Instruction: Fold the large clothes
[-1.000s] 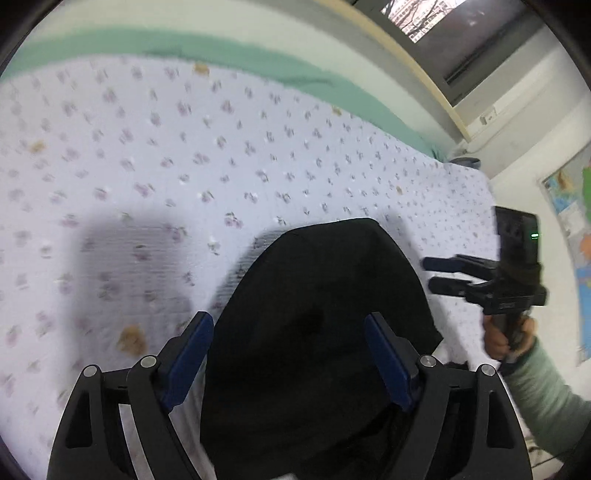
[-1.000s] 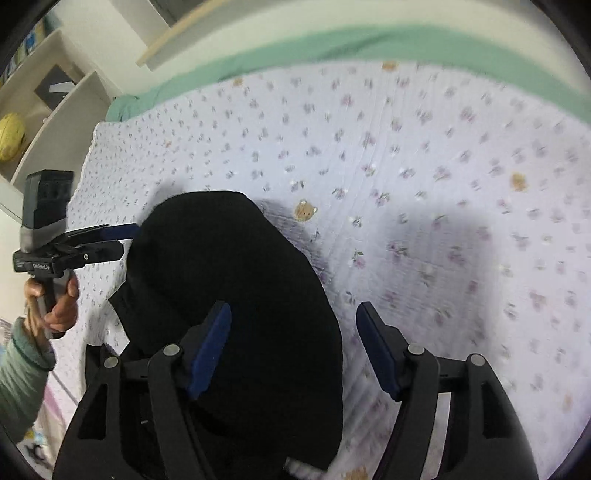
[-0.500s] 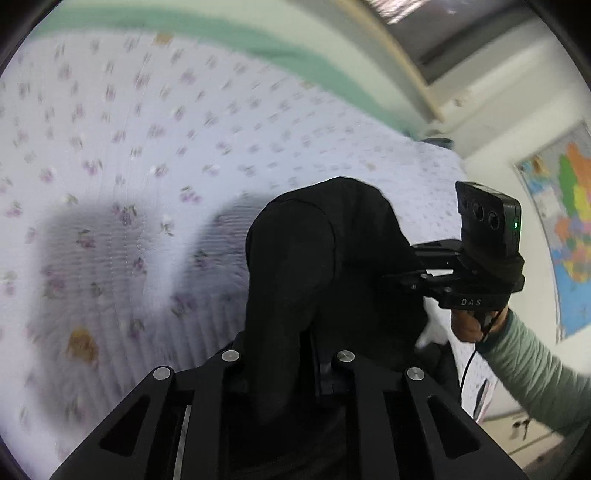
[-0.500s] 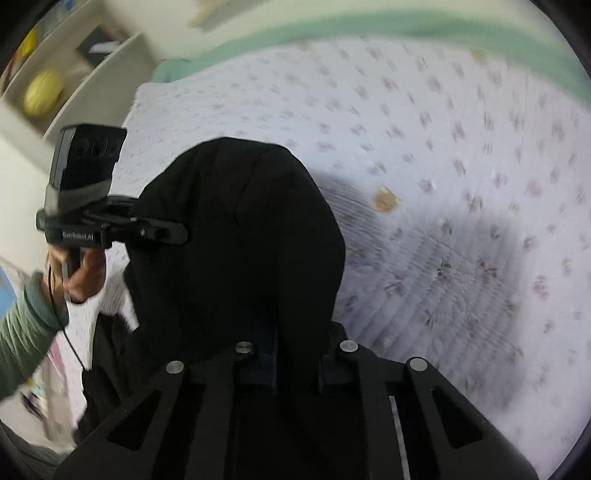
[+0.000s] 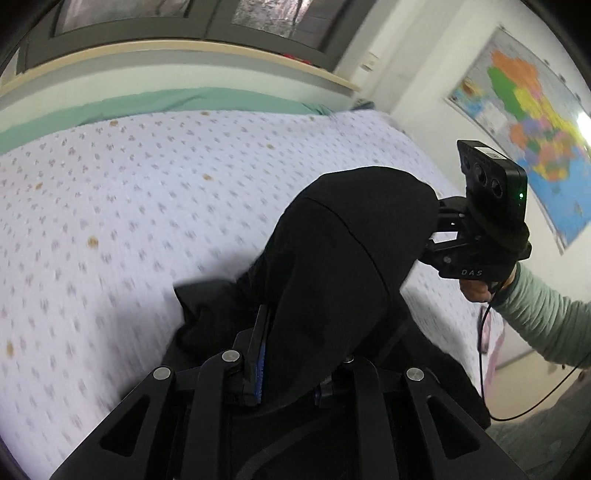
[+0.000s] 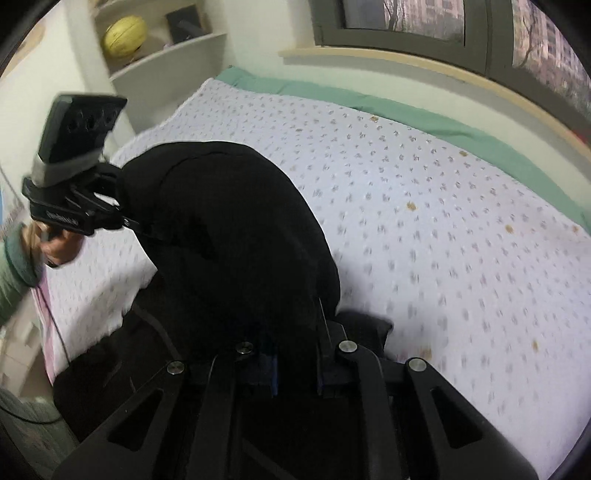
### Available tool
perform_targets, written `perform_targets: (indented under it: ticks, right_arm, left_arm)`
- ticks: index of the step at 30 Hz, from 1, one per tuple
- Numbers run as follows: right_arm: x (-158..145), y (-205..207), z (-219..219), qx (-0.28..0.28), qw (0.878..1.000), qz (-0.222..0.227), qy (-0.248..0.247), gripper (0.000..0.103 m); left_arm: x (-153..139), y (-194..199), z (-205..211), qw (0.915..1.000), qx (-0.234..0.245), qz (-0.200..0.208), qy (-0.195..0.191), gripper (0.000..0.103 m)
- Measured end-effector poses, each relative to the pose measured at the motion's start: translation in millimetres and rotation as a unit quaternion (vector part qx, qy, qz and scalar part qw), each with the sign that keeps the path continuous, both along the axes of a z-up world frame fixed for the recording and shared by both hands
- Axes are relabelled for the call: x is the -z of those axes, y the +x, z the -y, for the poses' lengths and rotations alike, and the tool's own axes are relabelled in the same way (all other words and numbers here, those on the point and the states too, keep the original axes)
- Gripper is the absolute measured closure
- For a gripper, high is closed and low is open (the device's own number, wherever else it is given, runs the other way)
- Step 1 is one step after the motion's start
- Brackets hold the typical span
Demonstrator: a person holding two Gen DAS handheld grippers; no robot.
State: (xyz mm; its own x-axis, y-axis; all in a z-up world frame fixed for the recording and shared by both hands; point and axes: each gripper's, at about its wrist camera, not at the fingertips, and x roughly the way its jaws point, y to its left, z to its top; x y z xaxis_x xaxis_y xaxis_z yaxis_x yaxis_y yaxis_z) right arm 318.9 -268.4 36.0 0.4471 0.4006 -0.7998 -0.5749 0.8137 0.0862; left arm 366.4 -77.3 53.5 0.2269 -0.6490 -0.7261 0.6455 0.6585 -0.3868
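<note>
A black garment is clamped in the left claw, both jaws pressed together on a bunched fold lifted above the bed. The same black garment is pinched by the right claw, jaws closed on cloth, with the rest draped over the bed's near edge. A wall map and a yellow ball on a shelf are seen behind.
</note>
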Motion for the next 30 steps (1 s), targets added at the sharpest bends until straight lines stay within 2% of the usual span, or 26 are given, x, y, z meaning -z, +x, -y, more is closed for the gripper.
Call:
perform_targets:
  ticks: [1, 3, 7, 10, 11, 12, 14, 17, 20, 21, 22, 24, 26, 27, 29, 30]
  right_arm:
    - [2.2, -23.8, -4.2, 0.005, 1.000, 0.013, -0.018, 0.086]
    - [11.2, -52.6, -4.4, 0.010, 1.000, 0.005, -0.025, 0.086]
    - [46.8, -115.4, -5.4, 0.033, 0.999, -0.023, -0.037, 0.085]
    - [77.7, -149.6, -3.6, 0.053, 0.996, -0.042, -0.065, 0.080]
    - [84.6, -157.2, -2.1, 0.058, 0.995, -0.052, -0.070, 0.079]
    - [90.6, -165.8, -0.3, 0.063, 0.993, -0.066, -0.072, 0.078]
    - [92.0, -178.7, 6.3, 0.072, 0.992, -0.077, -0.073, 0.078]
    - [79.1, -188.6, 22.8, 0.089, 0.990, -0.090, -0.064, 0.077]
    - [44.8, -184.5, 33.9, 0.110, 0.990, -0.082, -0.032, 0.068]
    - [28.1, -179.7, 35.9, 0.116, 0.990, -0.074, -0.008, 0.057]
    - [10.9, -174.8, 35.8, 0.118, 0.991, -0.065, 0.023, 0.040]
    - [-15.2, -153.8, 30.2, 0.120, 0.990, -0.038, 0.067, 0.030]
    - [-21.7, -133.1, 17.0, 0.122, 0.988, -0.038, 0.086, 0.030]
    - [-16.6, -121.5, 8.5, 0.122, 0.987, -0.047, 0.093, 0.030]
    - [7.3, -104.1, -9.4, 0.123, 0.987, -0.073, 0.076, 0.034]
    - [30.0, -97.8, -18.1, 0.115, 0.986, -0.104, 0.055, 0.043]
  left_arm:
    - [2.3, -18.9, 0.7, 0.9999, -0.003, 0.004, 0.009, 0.083]
    - [11.2, -51.4, 0.4, 0.9995, -0.009, 0.007, 0.028, 0.083]
    - [51.1, -117.1, -1.8, 0.9987, -0.012, -0.034, 0.037, 0.083]
    - [89.2, -148.4, -0.2, 0.9953, -0.031, -0.059, 0.070, 0.081]
    - [107.0, -157.9, -1.8, 0.9920, -0.045, -0.084, 0.083, 0.081]
    - [114.2, -163.7, -3.4, 0.9898, -0.054, -0.097, 0.089, 0.081]
    - [112.2, -174.7, -11.0, 0.9890, -0.072, -0.095, 0.088, 0.078]
    - [91.3, -185.6, -33.0, 0.9892, -0.086, -0.104, 0.056, 0.062]
    - [58.7, -190.1, -53.1, 0.9911, -0.091, -0.097, 0.012, 0.061]
    - [49.2, -188.0, -56.4, 0.9915, -0.093, -0.092, -0.002, 0.061]
    - [35.5, -184.3, -60.2, 0.9914, -0.097, -0.083, -0.028, 0.058]
    - [21.1, -174.1, -64.8, 0.9877, -0.101, -0.083, -0.087, 0.050]
    - [19.6, -157.5, -64.4, 0.9797, -0.114, -0.095, -0.135, 0.049]
    - [25.8, -149.8, -60.6, 0.9758, -0.121, -0.107, -0.147, 0.049]
    - [50.3, -138.5, -51.5, 0.9687, -0.132, -0.145, -0.153, 0.049]
    - [64.9, -133.5, -48.6, 0.9654, -0.134, -0.166, -0.150, 0.049]
